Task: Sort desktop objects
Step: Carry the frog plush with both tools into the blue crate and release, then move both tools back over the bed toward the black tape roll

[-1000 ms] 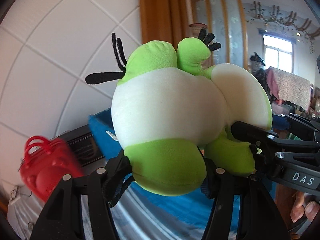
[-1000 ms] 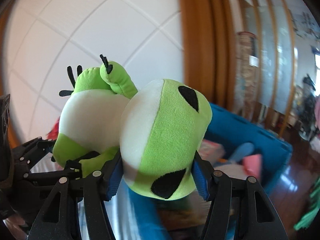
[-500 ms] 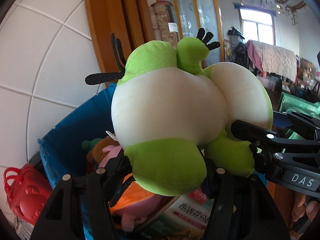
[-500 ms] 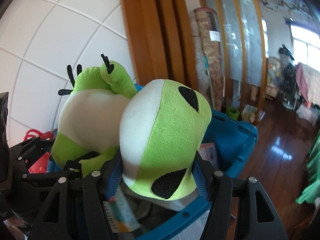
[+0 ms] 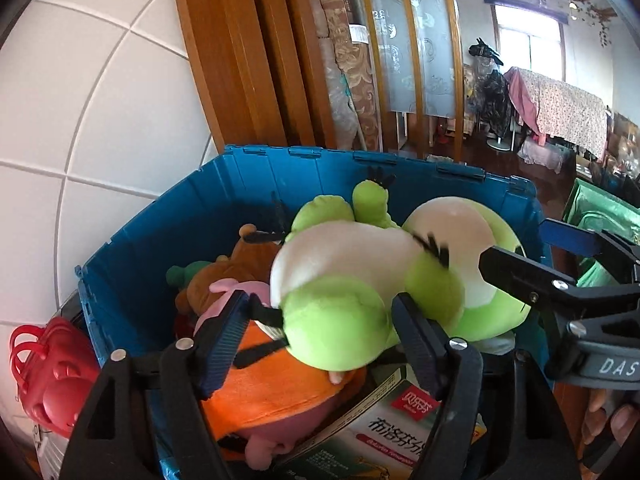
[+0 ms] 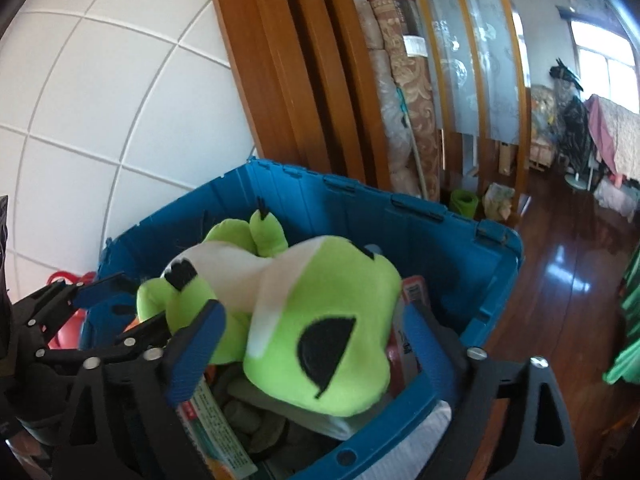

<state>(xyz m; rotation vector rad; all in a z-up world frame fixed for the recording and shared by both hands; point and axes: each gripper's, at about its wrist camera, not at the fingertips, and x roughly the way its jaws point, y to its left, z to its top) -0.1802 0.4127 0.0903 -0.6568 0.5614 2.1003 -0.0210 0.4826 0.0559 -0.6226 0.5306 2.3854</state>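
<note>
Both grippers have swung down over the bin since half a second ago, and their jaws have spread: the green-and-white plush frog (image 5: 360, 280), then pinched high against the wall and door frame, now lies inside the blue plastic storage bin (image 5: 132, 256), on top of the other contents.

Left gripper (image 5: 320, 324): jaws apart, blue pads either side of the frog's green rump. One finger looks close to or brushing the fabric; contact not certain. No squeeze visible in the plush.

Right gripper (image 6: 316, 340): jaws wide, frog's head (image 6: 324, 320) between them, clear gaps both sides.

Under the frog: orange-and-pink plush toy (image 5: 272, 396), brown plush toy (image 5: 244, 260), printed cardboard box with red label (image 5: 384, 420). Red plastic toy case (image 5: 48, 372) sits outside the bin against the white tiled wall (image 5: 100, 120).

Judgement: release step, nearly done. The frog rides high on the pile, its head near the bin's right rim (image 6: 500, 236), so it could roll out if nudged. To finish well:
- keep both jaws fully spread;
- withdraw straight back and up along the finger axis, not sideways;
- watch the black felt toes and limbs near the left pads for snagging;
- lift both grippers together so neither drags the toy.
</note>
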